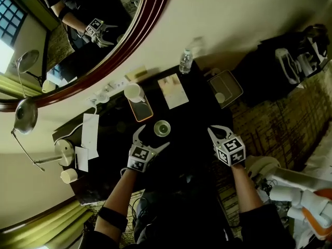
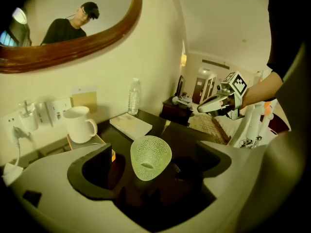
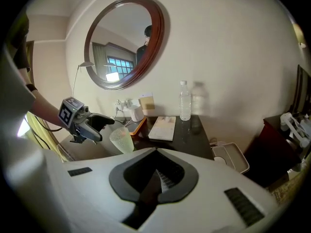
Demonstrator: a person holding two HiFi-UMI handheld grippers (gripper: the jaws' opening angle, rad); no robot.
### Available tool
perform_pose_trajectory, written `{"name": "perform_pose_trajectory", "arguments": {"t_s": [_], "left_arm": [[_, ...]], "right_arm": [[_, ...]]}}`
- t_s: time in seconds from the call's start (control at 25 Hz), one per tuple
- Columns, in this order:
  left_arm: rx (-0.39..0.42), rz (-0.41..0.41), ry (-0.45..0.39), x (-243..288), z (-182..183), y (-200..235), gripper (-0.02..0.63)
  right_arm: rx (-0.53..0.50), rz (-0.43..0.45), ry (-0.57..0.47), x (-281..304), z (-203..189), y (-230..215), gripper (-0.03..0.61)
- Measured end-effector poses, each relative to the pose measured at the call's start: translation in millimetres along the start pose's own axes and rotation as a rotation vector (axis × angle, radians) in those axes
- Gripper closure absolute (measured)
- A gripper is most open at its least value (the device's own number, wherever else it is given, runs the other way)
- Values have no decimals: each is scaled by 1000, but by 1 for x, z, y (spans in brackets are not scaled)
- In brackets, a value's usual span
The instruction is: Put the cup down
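- Left claw [image 1: 154, 137] released, jaws wide apart.
- Textured glass cup [image 1: 162, 128] sits between them, untouched, on the dark tabletop [image 1: 192, 113] at frame centre.
- Right claw [image 1: 218, 130] clenched, gripping nothing.

A cream wall [image 1: 233, 9] carries a round mirror [image 3: 124, 42] in a dark wooden frame, and a bright gridded window [image 3: 119, 64] shows reflected in it. Below stands a glossy black table [image 1: 192, 113]. A metal-shaded lamp [image 1: 25, 115] stands at its left end. A yellow-green curtain [image 1: 46, 224] hangs nearer on the left, and patterned brown carpet [image 1: 290, 123] lies to the right.
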State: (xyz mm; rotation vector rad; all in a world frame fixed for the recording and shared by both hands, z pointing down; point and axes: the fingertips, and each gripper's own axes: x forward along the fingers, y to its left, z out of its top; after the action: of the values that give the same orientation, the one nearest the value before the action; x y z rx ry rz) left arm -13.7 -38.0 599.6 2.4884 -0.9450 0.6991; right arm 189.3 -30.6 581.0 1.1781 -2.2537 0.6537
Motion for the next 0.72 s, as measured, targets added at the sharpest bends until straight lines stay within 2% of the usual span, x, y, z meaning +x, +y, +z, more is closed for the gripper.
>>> {"name": "perform_pose_trajectory", "arguments": {"t_s": [0.2, 0.4, 0.64, 0.72], "left_arm": [[25, -1, -12, 43, -18, 5, 77], [25, 34, -14, 58, -26, 7, 85], [88, 56, -44, 64, -22, 5, 163], [99, 75, -50, 64, -20, 9, 218]], "right_arm": [[8, -4, 3, 14, -13, -3, 575], [9, 14, 23, 33, -37, -4, 575], [14, 26, 32, 47, -53, -4, 575], [17, 31, 33, 50, -55, -3, 575]]}}
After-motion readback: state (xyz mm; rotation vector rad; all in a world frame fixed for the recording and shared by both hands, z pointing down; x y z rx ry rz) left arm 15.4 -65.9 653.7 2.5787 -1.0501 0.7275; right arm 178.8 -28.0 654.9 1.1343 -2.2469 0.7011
